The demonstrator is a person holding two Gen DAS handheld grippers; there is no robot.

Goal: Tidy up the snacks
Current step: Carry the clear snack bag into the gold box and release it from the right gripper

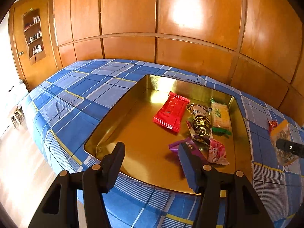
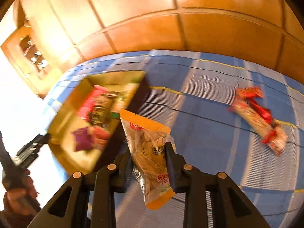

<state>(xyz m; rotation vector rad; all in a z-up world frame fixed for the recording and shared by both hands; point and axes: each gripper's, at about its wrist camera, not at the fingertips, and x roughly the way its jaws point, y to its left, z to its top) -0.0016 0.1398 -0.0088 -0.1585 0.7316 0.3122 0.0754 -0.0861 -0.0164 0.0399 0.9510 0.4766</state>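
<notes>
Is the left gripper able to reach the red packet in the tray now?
Probably yes: the left gripper is open and empty, above the gold tray; nothing covers the red packet.

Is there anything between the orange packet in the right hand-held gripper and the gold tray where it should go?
Nothing visible blocks it. The right hand-held gripper holds the orange packet beside the gold tray; only bare cloth lies between. Five snacks fill the tray's near side; the far side is free.

Glossy wooden wardrobe wall (image 1: 129, 15), sunlit
</notes>
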